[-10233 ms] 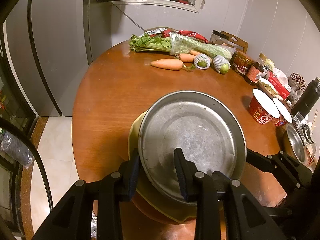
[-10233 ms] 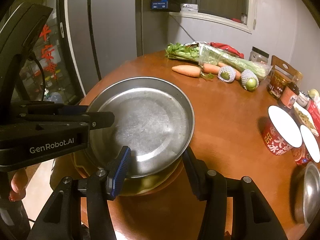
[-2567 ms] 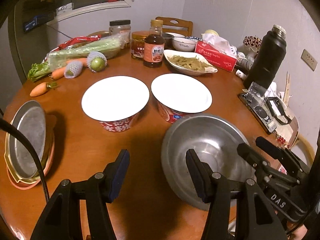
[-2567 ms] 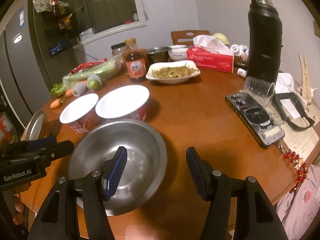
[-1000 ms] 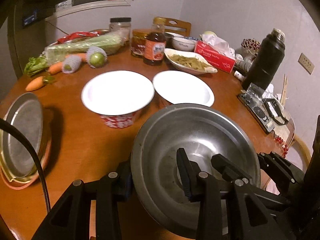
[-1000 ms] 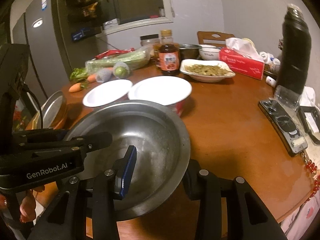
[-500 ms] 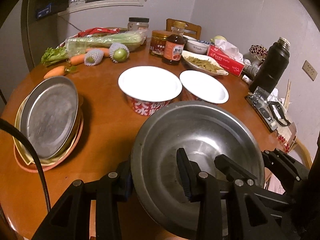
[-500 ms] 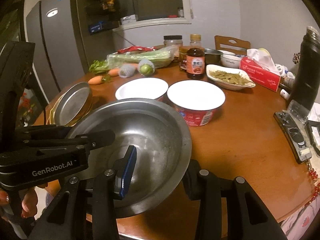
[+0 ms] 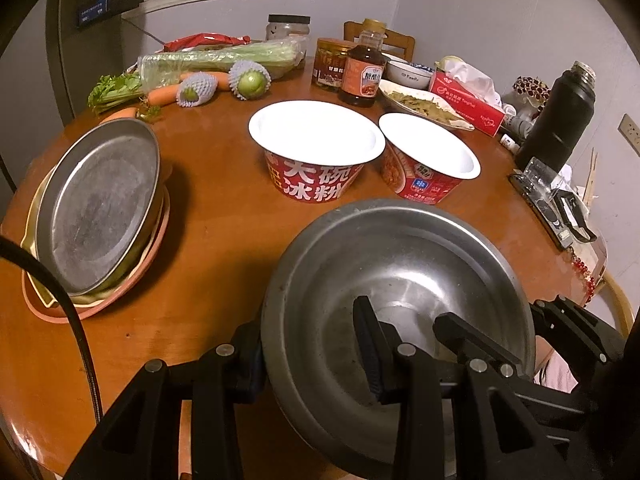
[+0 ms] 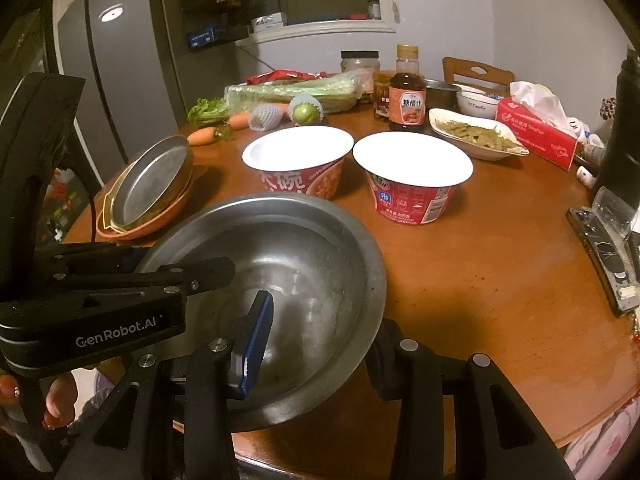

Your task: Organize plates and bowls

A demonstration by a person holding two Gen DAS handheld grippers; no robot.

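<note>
Gripping the steel bowl [image 9: 400, 268] by its near-left rim, the left gripper [image 9: 310, 344] has one finger inside the bowl and the other outside, clamped on the rim. Left wrist view: bowl sits low in frame over the near edge of the round wooden table [image 9: 216, 216]. The right gripper [image 9: 500, 344] enters from the right, one finger inside the bowl and one outside past the rim. Left side of the table: steel plate [image 9: 98, 204] tilted on top of a stack of plates [image 9: 100, 300]. Behind the bowl, two red instant-noodle bowls [image 9: 316, 152] side by side, then a sauce bottle [image 9: 362, 76], celery, carrots, netted fruit. Black thermos [image 9: 556, 120] at far right.

Right wrist view: right gripper [image 10: 316, 340] clenched on the near-right rim of the steel bowl [image 10: 296, 248], blue-padded finger inside, other finger outside. Left gripper [image 10: 168, 268] reaches in from the left, pinching the opposite rim. Bowl is over the table's near edge, in front of the noodle bowls [image 10: 412, 184]. Plate stack [image 10: 148, 192] at left, well apart from the bowl. Red tissue box [image 10: 536, 128] and a dish of greens [image 10: 476, 132] at the back right.
</note>
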